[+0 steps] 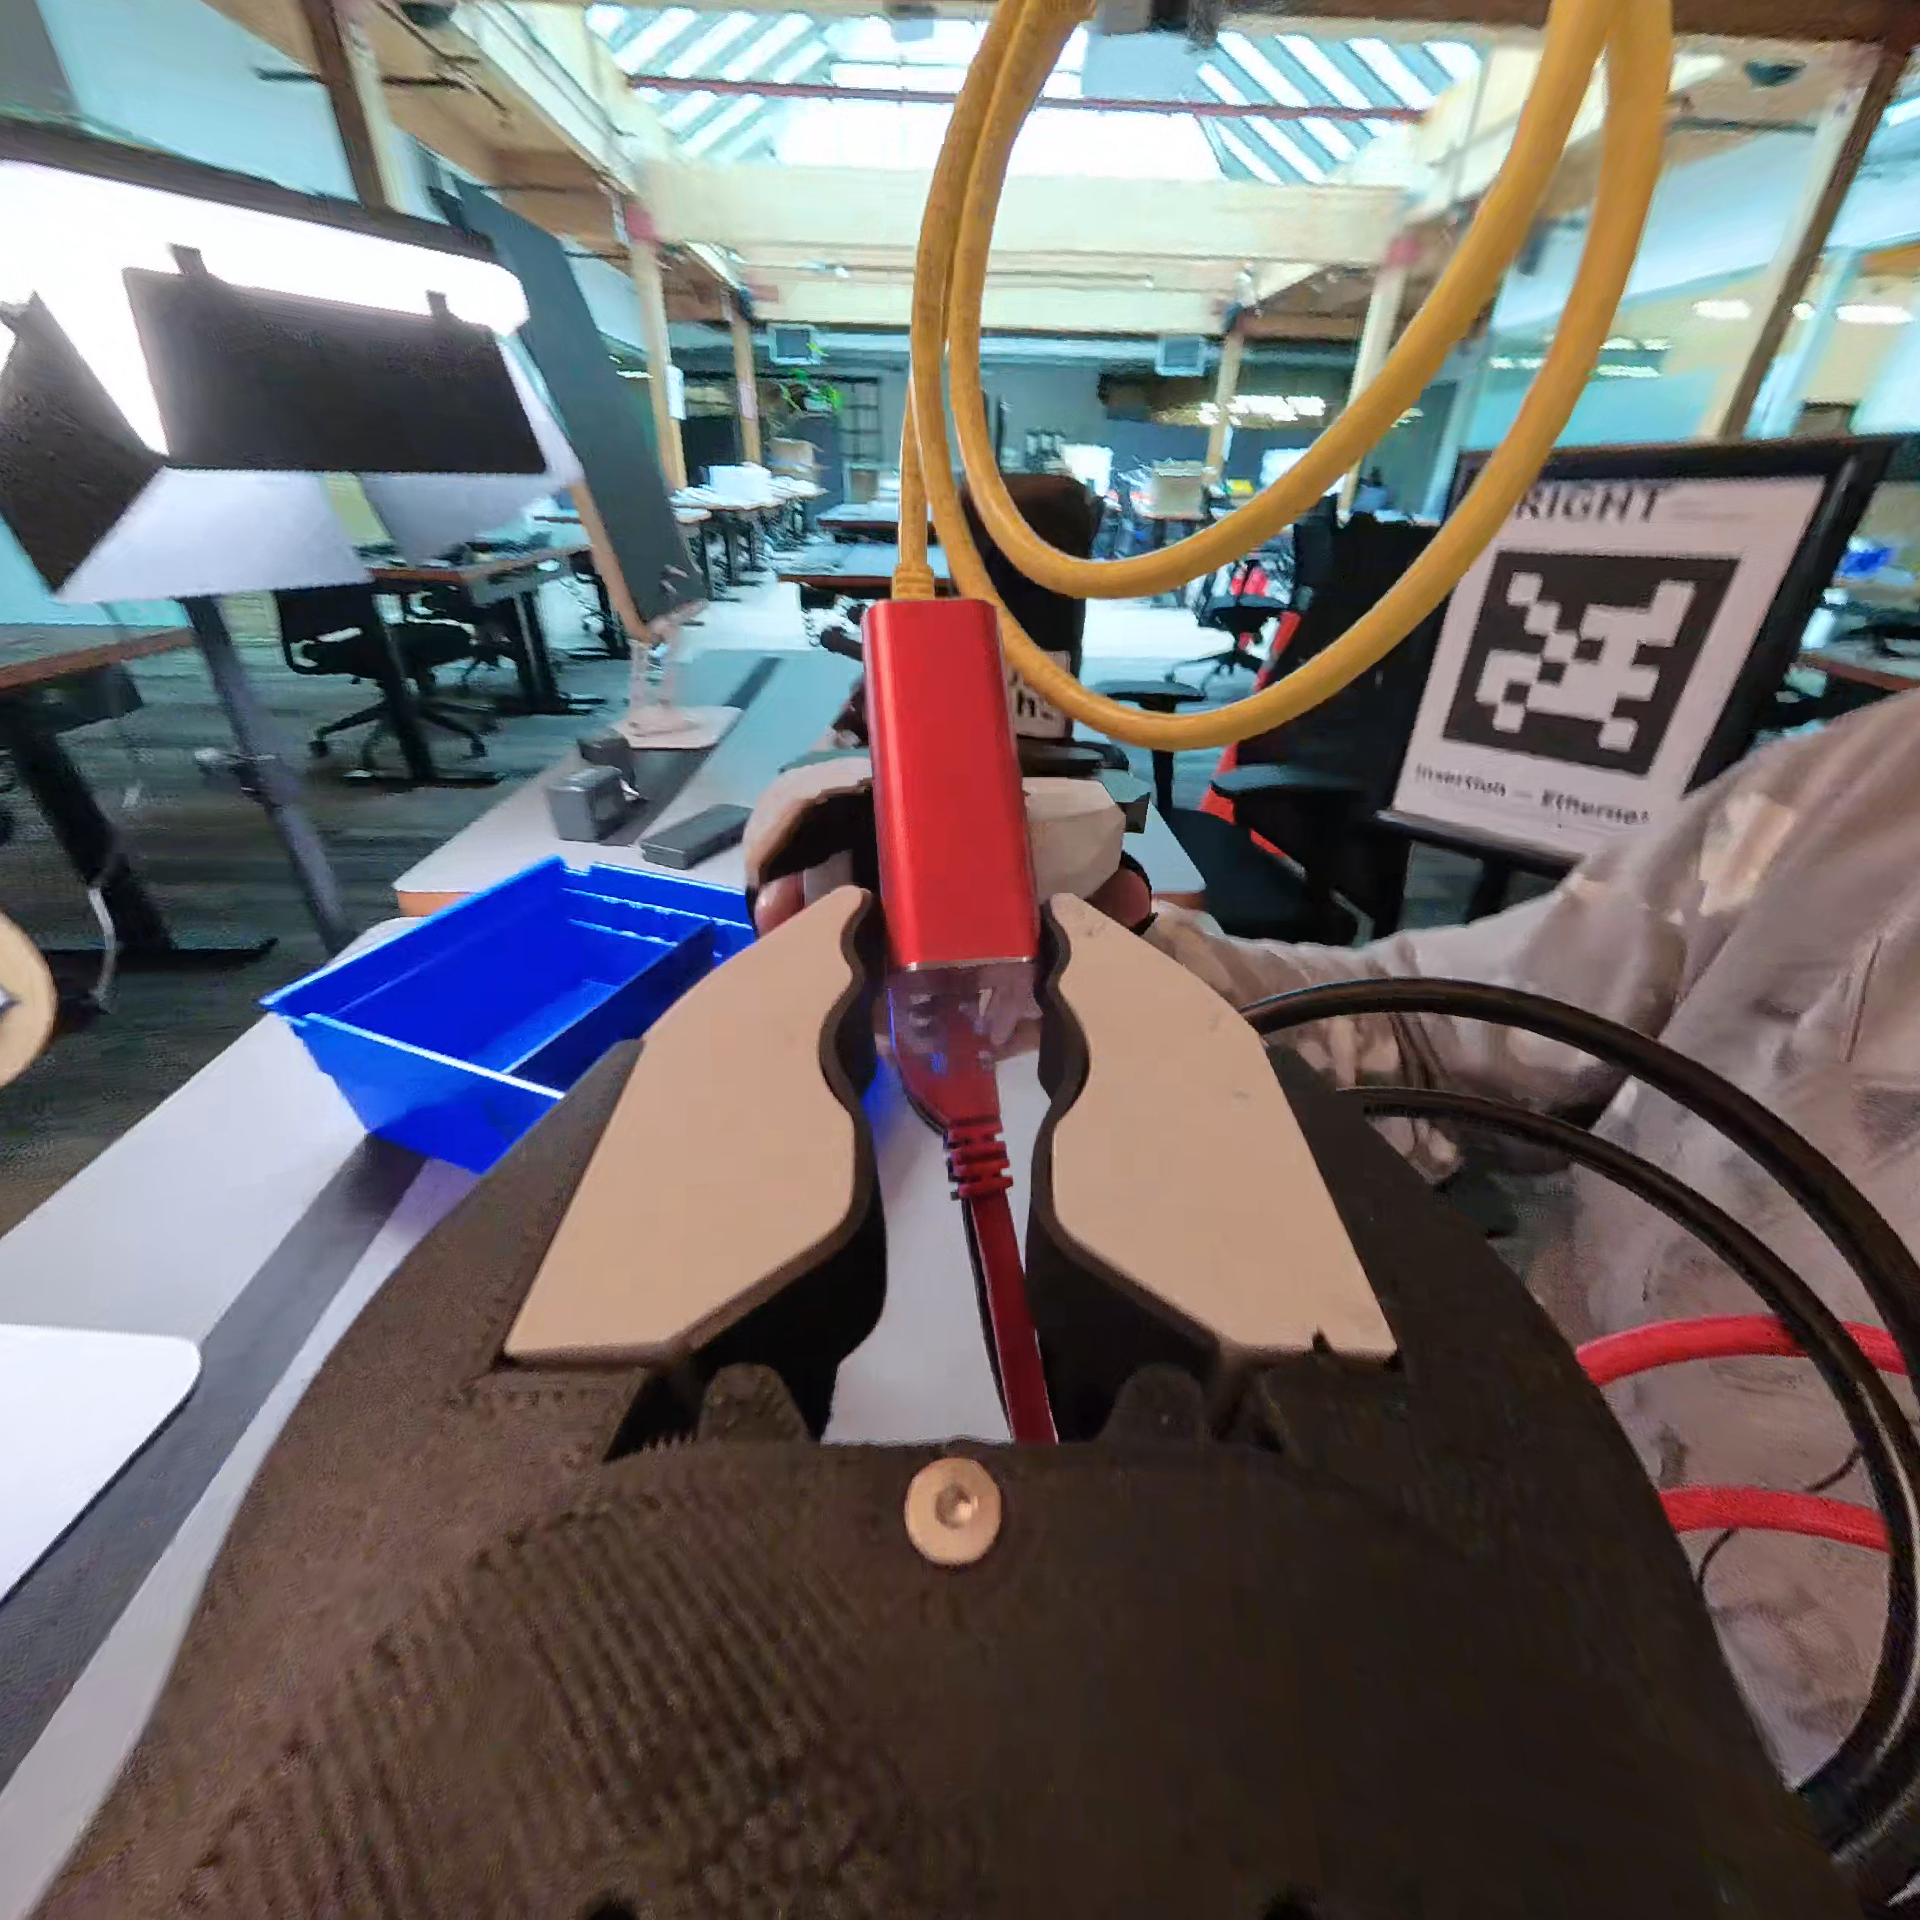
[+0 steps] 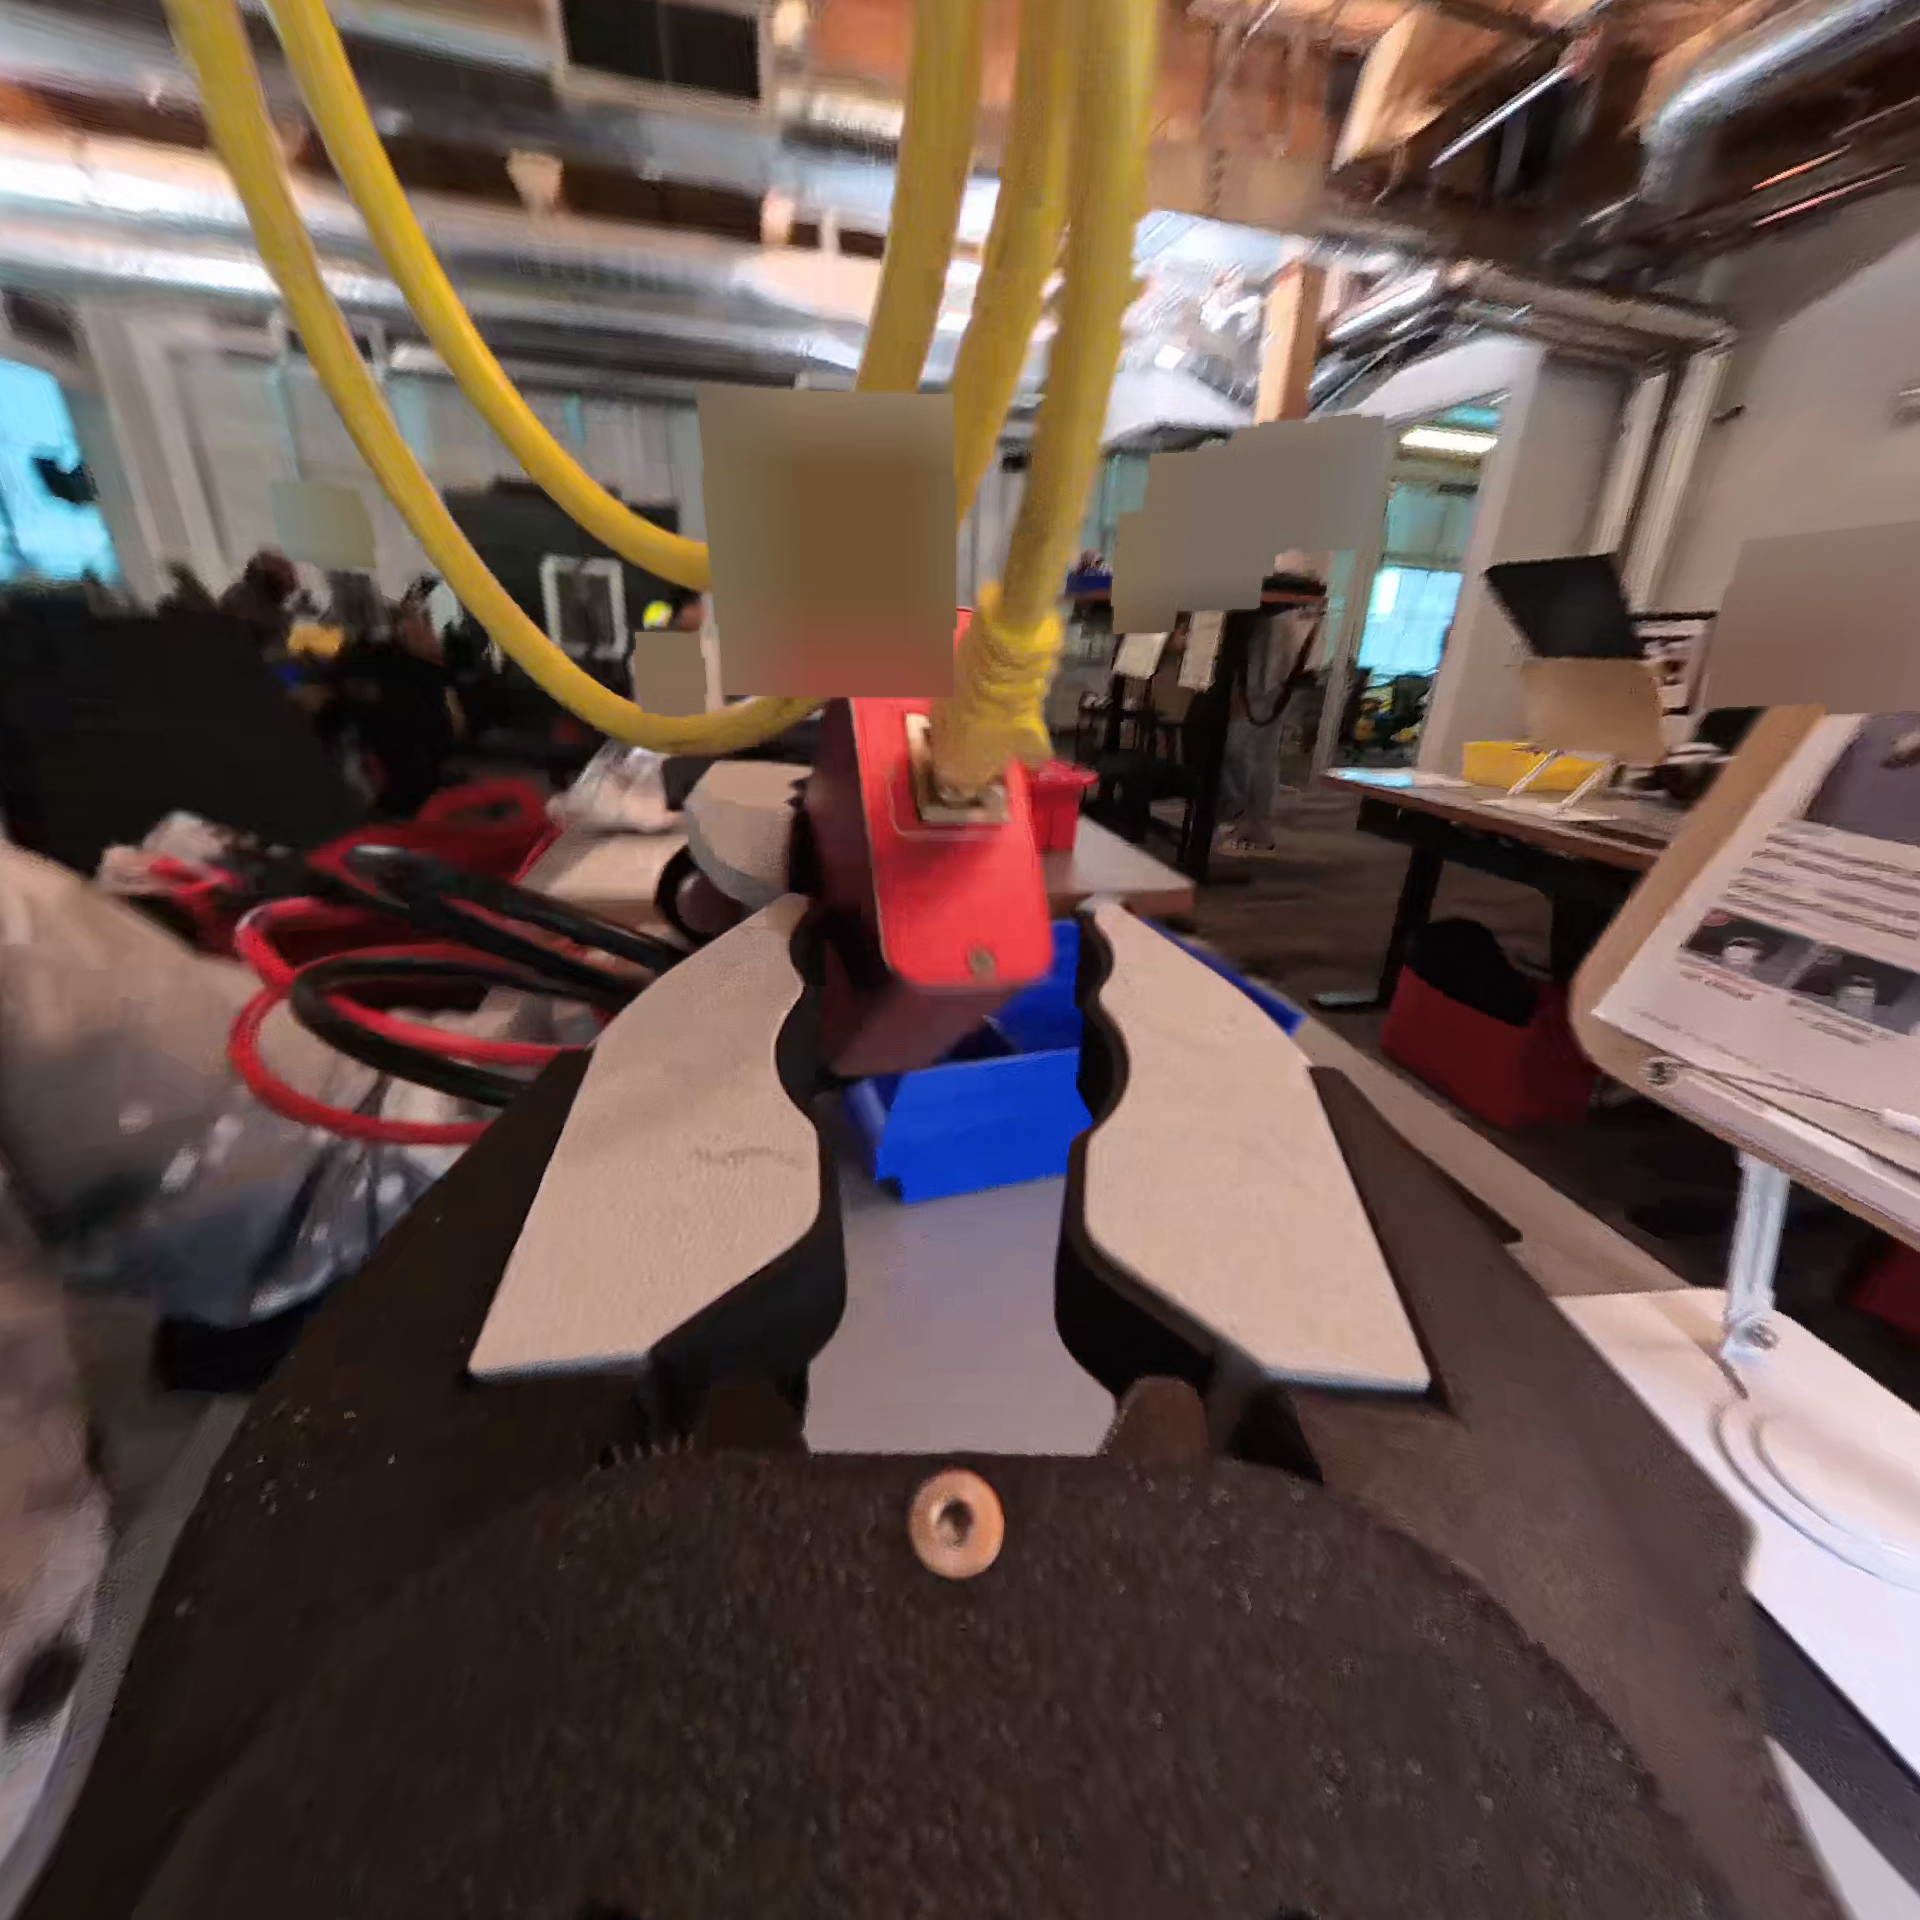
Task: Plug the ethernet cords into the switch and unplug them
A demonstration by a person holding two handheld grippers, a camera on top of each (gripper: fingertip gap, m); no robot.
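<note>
— Red metal adapter point(image 1: 951, 790), one piece, standing upright: the left gripper point(image 1: 956, 966) is clamped on its lower, silvery end, with a red lead point(image 1: 1003, 1299) trailing back between the fingers.

— Noted. Yellow ethernet cord point(image 1: 1195, 561), plugged into the adapter's top and looping overhead. Writing?

— A framed board point(image 1: 1600, 665) at the right of the left wrist view carries a black-and-white square marker and printed words; a clipboard point(image 2: 1756, 966) in the right wrist view holds a printed sheet with small photographs.

— What does the right view add?

— The socket end: the cord's yellow boot point(image 2: 1003, 686) seated in the adapter's port. The right gripper point(image 2: 940, 966) stands spread, the adapter's corner between its tips, with a gap at the right finger; contact at the left finger I cannot tell.

— Room?

— Blue plastic bin point(image 1: 499, 997), just beyond on the grey table point(image 1: 156, 1195), near the table's far edge. Red and black cables point(image 2: 416, 997) coil at the side.
</note>
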